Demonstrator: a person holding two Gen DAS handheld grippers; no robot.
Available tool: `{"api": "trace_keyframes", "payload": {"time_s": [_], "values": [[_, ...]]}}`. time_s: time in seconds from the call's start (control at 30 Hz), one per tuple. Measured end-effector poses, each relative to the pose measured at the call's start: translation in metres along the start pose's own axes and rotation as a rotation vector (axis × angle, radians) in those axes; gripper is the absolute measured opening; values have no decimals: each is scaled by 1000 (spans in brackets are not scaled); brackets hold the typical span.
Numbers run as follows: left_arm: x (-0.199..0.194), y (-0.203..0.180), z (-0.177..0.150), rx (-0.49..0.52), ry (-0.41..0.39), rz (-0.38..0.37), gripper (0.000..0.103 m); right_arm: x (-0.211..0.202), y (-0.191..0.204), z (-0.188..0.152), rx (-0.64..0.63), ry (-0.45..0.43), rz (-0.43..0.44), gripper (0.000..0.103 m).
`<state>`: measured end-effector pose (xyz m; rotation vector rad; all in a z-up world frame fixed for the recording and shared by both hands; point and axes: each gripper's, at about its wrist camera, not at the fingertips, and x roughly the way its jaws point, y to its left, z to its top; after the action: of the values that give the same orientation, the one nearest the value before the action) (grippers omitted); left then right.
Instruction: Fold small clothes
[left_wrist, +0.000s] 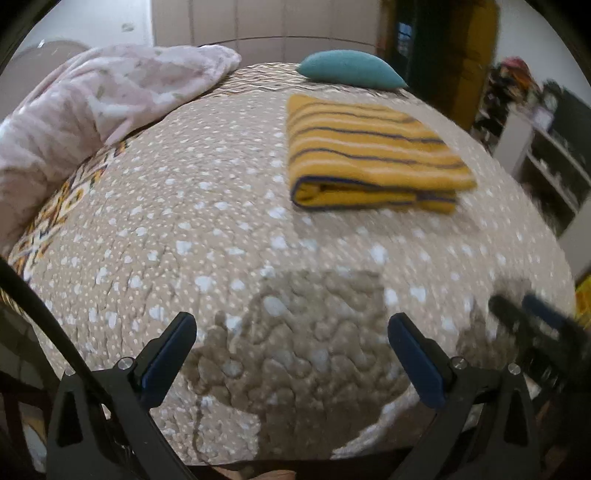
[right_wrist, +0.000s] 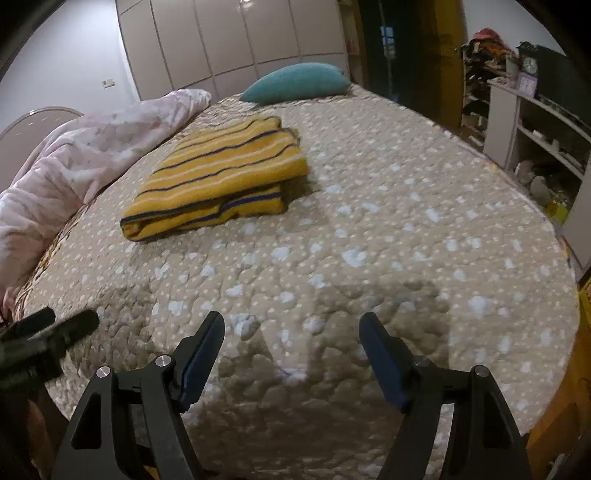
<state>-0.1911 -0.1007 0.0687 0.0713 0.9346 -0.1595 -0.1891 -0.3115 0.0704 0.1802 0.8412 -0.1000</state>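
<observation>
A folded yellow garment (left_wrist: 373, 155) with dark blue and white stripes lies flat on the bed (left_wrist: 207, 221), which is covered by a beige quilted bedspread dotted with pale spots. In the left wrist view it sits in the far right part of the bedspread, its folded edge turned toward the camera; in the right wrist view it lies far and to the left, with layers showing along its near edge. Neither gripper touches it. The left gripper (left_wrist: 291, 328) hangs low over the near part of the bed with its fingers wide apart and nothing between them; only the bedspread and the gripper's shadow show in the gap. The right gripper (right_wrist: 291, 328) is likewise spread open and empty above the near edge of the bed. Each gripper appears blurred at the side of the other's view, the two being side by side and apart. Beyond the garment, a teal pillow (left_wrist: 351, 70) rests at the far end of the bed. A rumpled pale pink blanket (left_wrist: 88, 107) with a faint print is heaped along the left side of the bed, near the garment but not touching it. White shelves (right_wrist: 532, 122) holding assorted items stand to the right of the bed, and pale wardrobe doors (right_wrist: 229, 37) line the far wall.
</observation>
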Motion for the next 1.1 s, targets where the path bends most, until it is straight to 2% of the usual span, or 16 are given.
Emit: {"api": "trace_keyframes", "payload": {"time_s": [0.27,0.63,1.1], "values": [[13,-13,-10,42,73,-38,103,3,-9,3,20,16,-25,79],[27,-8,-14,10,144,-81,103,10,-9,-2,19,44,-35,79],[30,-2,-14,-26,160,-108,103,15,-9,-5,5,61,-46,79]]}}
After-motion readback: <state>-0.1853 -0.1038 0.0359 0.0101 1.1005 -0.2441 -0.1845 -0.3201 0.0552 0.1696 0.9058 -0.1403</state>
